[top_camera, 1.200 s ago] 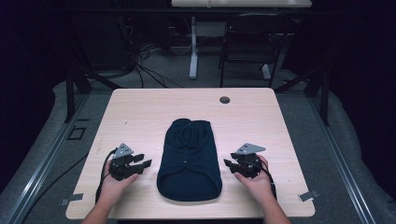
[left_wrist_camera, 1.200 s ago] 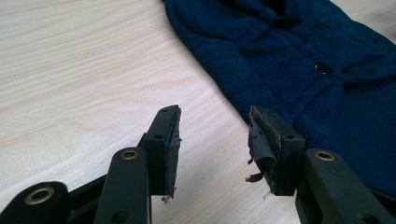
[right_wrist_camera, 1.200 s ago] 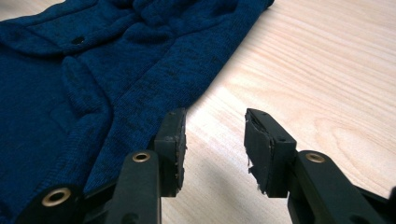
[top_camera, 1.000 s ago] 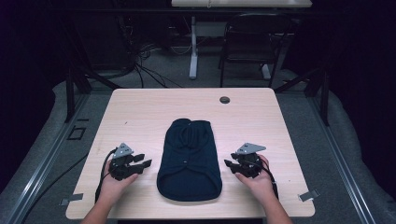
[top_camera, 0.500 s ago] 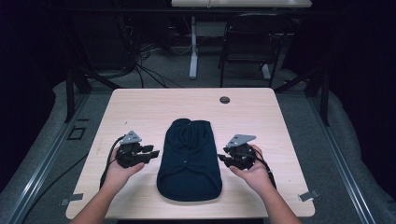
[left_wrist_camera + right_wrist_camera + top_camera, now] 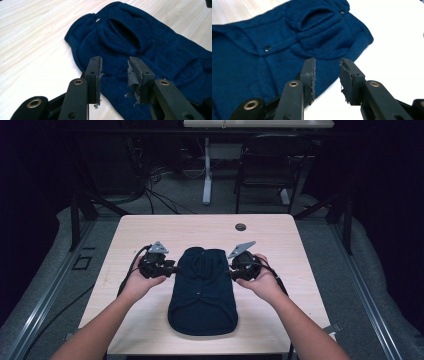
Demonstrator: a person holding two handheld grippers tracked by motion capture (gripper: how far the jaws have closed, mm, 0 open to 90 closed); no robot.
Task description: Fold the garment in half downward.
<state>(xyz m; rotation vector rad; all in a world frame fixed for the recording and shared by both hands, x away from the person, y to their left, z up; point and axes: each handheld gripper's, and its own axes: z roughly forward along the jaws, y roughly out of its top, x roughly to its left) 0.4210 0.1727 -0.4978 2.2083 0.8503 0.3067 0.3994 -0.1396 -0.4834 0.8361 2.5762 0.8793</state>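
High view: navy garment [image 6: 202, 292] between left tool [image 6: 172, 268] and right tool [image 6: 231, 269], both jaws apart, empty.

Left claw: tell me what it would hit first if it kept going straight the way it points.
Most likely the dark blue garment. The left claw is open, its jaws aimed at the garment's near edge, with cloth visible between them. Whether they already touch it is unclear.

Black fingers [image 6: 94, 72], brass-ringed screws
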